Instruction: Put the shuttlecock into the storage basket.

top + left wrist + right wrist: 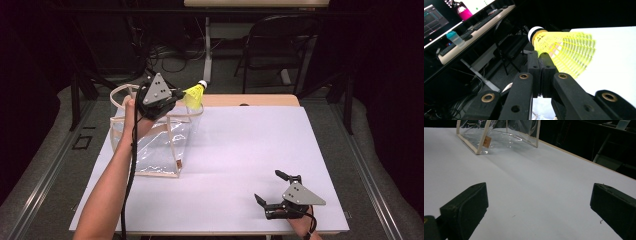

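- The left hand-held gripper [176, 95] holds a yellow plastic shuttlecock with a white cork tip [195, 94], its two black jaws pinched together on the edge of the mesh skirt.
- The shuttlecock hangs in the air just above the far right corner of the clear plastic bag with cream-coloured trim and handles [150, 140], cork tip pointing up and away from the bag.
- The bag stands upright on the white desk [240, 150] with its mouth open at the top; as far as I can see through its glossy walls, nothing lies inside yet.
- So I judge the pick-up done and the drop into the bag left to do: the shuttlecock has to come over the opening and be released.
- The right hand-held gripper [272, 189] rests low on the desk, well to the right of the bag and nearer the person, its jaws spread wide with nothing between them.
- The skirt is a stiff open lattice, light and springy-looking; the bag is thin and creased, so it may buckle if bumped.
- A small tan tag [487, 142] sits on the bag's trim near its base.
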The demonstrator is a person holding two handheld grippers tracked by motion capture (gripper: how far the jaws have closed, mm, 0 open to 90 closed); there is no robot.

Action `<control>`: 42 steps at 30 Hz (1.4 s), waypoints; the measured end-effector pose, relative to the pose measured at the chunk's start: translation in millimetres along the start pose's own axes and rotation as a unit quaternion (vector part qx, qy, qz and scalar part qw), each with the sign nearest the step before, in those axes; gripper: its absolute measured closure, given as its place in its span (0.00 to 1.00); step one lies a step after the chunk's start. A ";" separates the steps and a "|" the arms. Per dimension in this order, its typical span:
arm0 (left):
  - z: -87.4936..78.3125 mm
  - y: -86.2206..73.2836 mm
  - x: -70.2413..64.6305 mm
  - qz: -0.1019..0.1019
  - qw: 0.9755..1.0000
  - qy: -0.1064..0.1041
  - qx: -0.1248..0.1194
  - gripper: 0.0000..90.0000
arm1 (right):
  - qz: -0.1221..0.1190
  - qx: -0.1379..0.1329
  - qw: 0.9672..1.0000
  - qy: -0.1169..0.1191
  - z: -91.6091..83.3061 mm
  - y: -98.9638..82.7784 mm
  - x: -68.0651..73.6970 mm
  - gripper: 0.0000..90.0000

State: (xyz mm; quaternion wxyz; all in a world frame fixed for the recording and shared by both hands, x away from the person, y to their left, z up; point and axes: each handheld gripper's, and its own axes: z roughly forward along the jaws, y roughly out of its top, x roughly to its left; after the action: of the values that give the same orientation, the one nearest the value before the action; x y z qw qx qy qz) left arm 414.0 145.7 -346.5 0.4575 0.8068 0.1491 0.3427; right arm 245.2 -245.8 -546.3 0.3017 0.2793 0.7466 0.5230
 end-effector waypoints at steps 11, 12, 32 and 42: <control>-8.2 -6.7 6.0 -0.010 1.000 0.013 0.001 0.99 | 0.000 -0.001 1.000 -0.001 0.1 0.0 0.3 0.01; -9.0 -7.4 6.7 -0.010 1.000 0.015 0.000 0.99 | 0.000 -0.001 1.000 -0.001 0.1 0.0 0.2 0.01; -24.9 -17.6 17.5 -0.024 0.999 0.040 0.001 0.99 | -0.001 -0.001 1.000 -0.001 0.4 0.1 0.2 0.01; -32.6 -22.8 23.1 -0.029 0.998 0.054 0.002 0.99 | -0.001 0.000 1.000 -0.002 0.7 0.0 0.2 0.01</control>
State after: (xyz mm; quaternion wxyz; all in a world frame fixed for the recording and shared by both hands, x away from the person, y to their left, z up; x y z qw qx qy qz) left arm 409.9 191.4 -344.7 0.4569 0.7837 0.1971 0.3719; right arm 245.5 -245.3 -546.4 0.3036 0.2795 0.7463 0.5222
